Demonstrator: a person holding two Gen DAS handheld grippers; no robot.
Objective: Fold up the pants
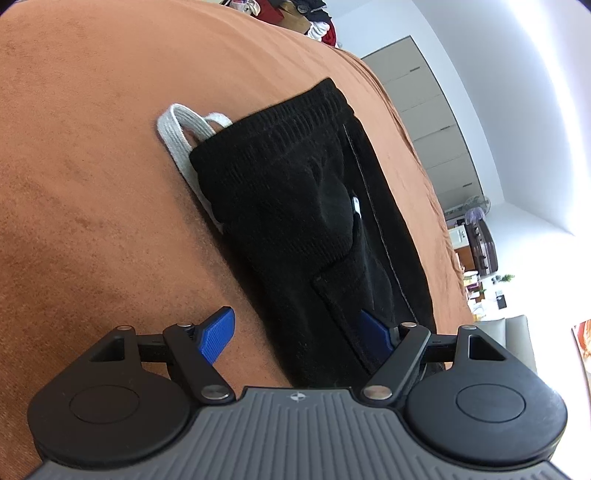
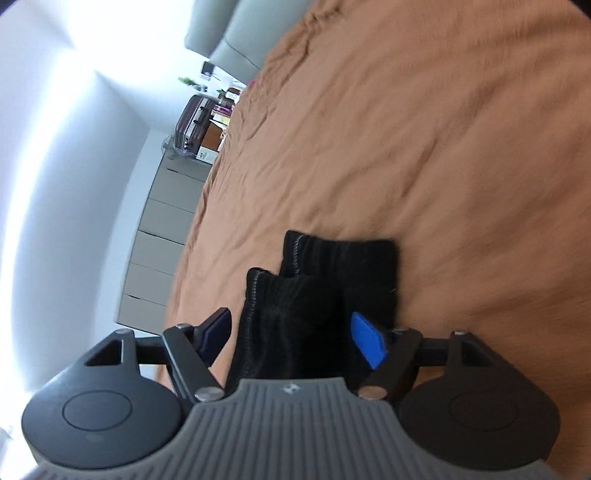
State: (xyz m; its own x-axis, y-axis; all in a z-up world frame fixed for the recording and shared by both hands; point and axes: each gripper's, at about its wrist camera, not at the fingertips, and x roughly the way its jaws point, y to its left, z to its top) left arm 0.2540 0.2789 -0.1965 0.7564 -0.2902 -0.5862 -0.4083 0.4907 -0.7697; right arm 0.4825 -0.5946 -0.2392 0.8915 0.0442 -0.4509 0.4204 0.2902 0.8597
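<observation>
Black pants (image 1: 295,206) lie on an orange-brown bedspread (image 1: 92,184), waistband end far from me, with a white drawstring (image 1: 181,129) sticking out at its left. My left gripper (image 1: 299,334) is open, its blue fingers (image 1: 219,332) straddling the near part of the pants just above the cloth. In the right wrist view the two leg cuffs (image 2: 332,266) lie side by side on the bedspread (image 2: 443,147). My right gripper (image 2: 291,339) is open, its fingers either side of the leg cloth.
A pile of clothes (image 1: 306,18) sits at the far edge of the bed. A grey wardrobe (image 1: 432,122) and a suitcase (image 2: 194,122) stand beyond the bed's side. Grey cushions (image 2: 236,33) lie at one end.
</observation>
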